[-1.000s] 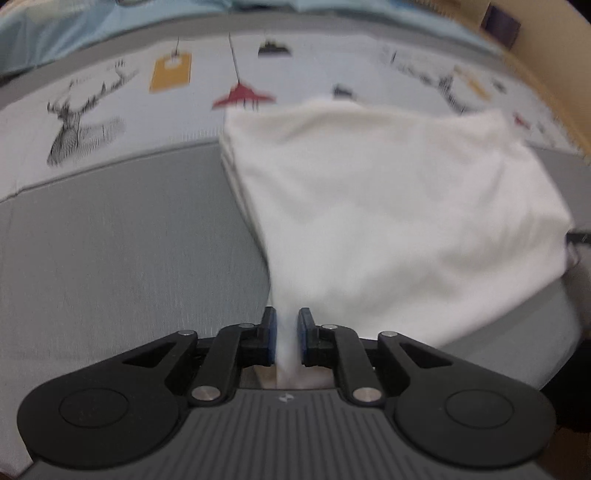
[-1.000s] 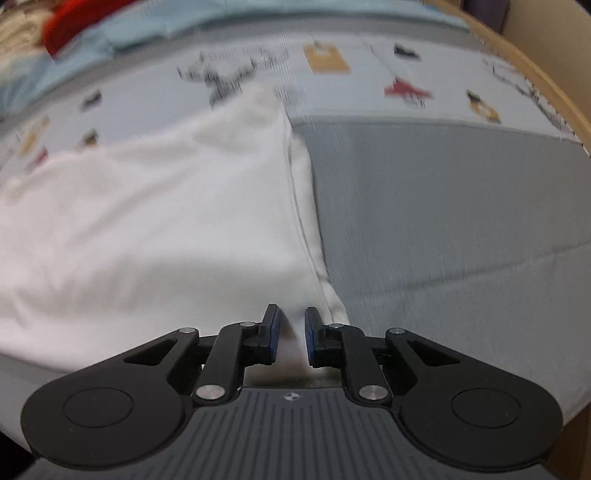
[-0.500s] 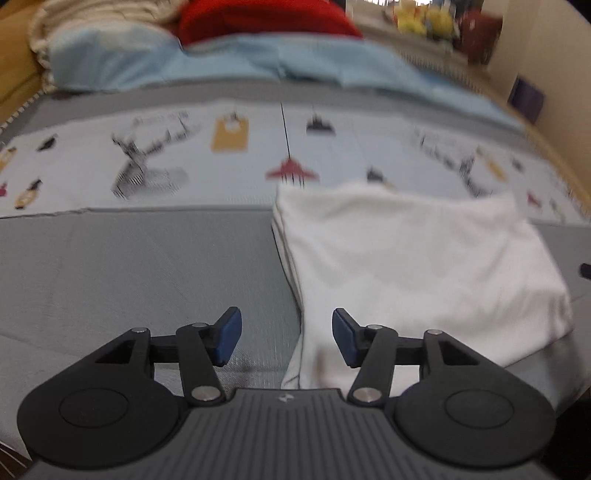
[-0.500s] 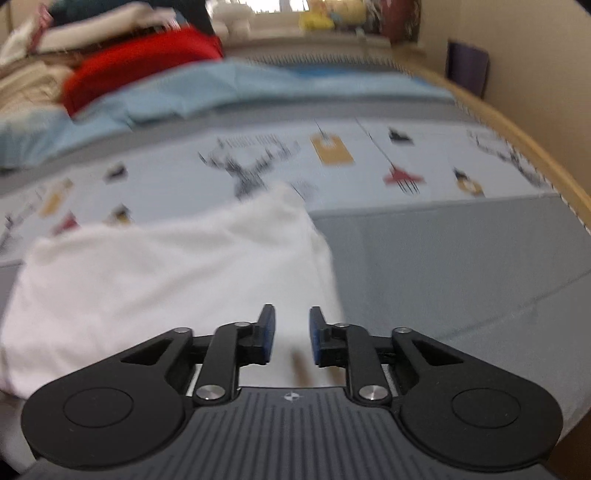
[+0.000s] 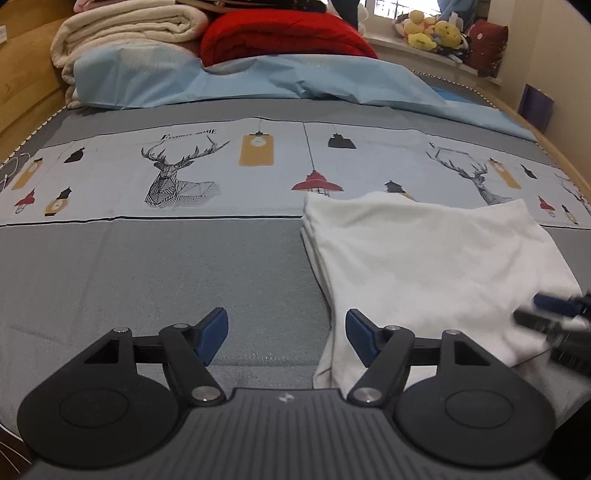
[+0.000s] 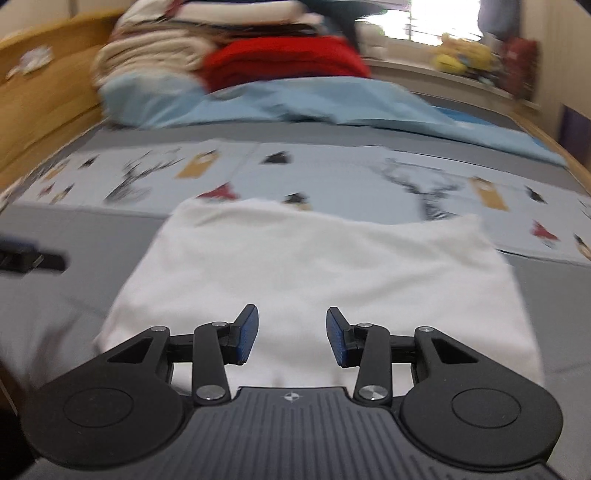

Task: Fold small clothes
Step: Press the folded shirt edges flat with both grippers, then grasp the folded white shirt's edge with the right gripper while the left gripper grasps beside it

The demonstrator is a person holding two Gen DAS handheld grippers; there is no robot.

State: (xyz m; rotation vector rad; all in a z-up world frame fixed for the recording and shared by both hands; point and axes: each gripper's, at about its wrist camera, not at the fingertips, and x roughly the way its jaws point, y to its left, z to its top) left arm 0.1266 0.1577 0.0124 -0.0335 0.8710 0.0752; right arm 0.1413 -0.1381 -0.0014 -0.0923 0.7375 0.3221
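A folded white garment (image 5: 424, 258) lies flat on the grey bedspread, its far edge over the printed band. My left gripper (image 5: 286, 334) hangs above the garment's near left corner with its jaws opening and nothing between them. In the right wrist view the same garment (image 6: 314, 266) fills the middle. My right gripper (image 6: 291, 336) hovers over its near edge, jaws opening, nothing pinched. The right gripper (image 5: 554, 314) shows blurred at the right edge of the left wrist view.
Across the bed runs a pale band printed with deer and lamps (image 5: 184, 173). At the headboard end a light blue sheet (image 5: 258, 77), a red blanket (image 5: 280, 37) and rolled cream blankets (image 5: 122, 26) are piled. Plush toys (image 5: 432, 31) sit on the sill.
Both grippers let go of the white garment's near corners and opened. Both lifted and pulled back. The right one swung left, over the garment's near edge.
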